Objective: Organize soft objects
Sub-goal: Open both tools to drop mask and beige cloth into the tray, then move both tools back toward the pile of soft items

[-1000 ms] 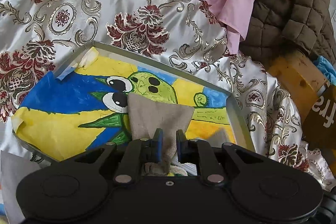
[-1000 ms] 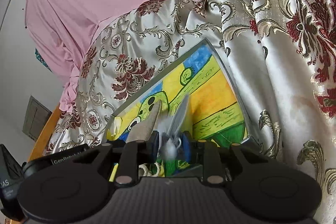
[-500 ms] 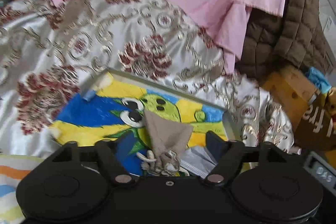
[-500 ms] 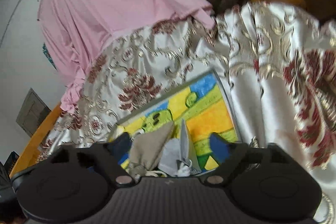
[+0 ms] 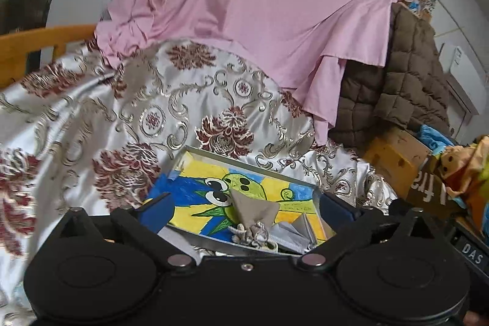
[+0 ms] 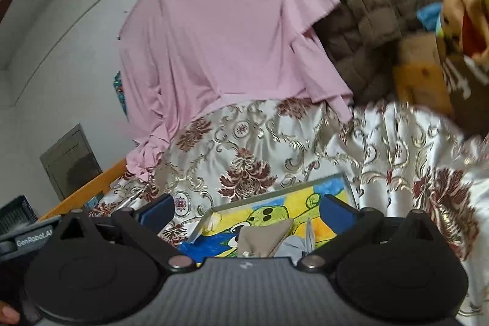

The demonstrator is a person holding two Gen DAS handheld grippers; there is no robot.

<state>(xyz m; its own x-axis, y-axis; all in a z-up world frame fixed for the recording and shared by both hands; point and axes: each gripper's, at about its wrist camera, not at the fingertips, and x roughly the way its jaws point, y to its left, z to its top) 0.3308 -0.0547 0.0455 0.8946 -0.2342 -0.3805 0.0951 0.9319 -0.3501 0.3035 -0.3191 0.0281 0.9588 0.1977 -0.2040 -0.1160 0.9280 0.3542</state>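
Both the left gripper (image 5: 246, 210) and right gripper (image 6: 247, 208) hung with jaws wide apart, holding nothing. The beige drawstring cloth pouch (image 5: 253, 213) and grey folded fabric piece (image 5: 290, 229) lay at six o'clock in the shallow metal tray with a cartoon drawing (image 5: 244, 162). Resting on slippery patterned satin bedding (image 5: 183, 112), the tray risked tilting and spilling them if nudged.

A beige drawstring pouch (image 5: 255, 211) lies flat in the tray (image 5: 244, 164), cord end bunched; a grey face mask (image 5: 290, 231) touches its right side.

We read "DAS" in pale letters on a dark device (image 5: 472, 249) at the right edge of the left wrist view. A brown box (image 5: 434, 191) beside it carries white letters, of which "fr" shows. In the right wrist view, "GenRobot.AI" stands on a grey label (image 6: 33, 239) on the other handheld unit at far left.
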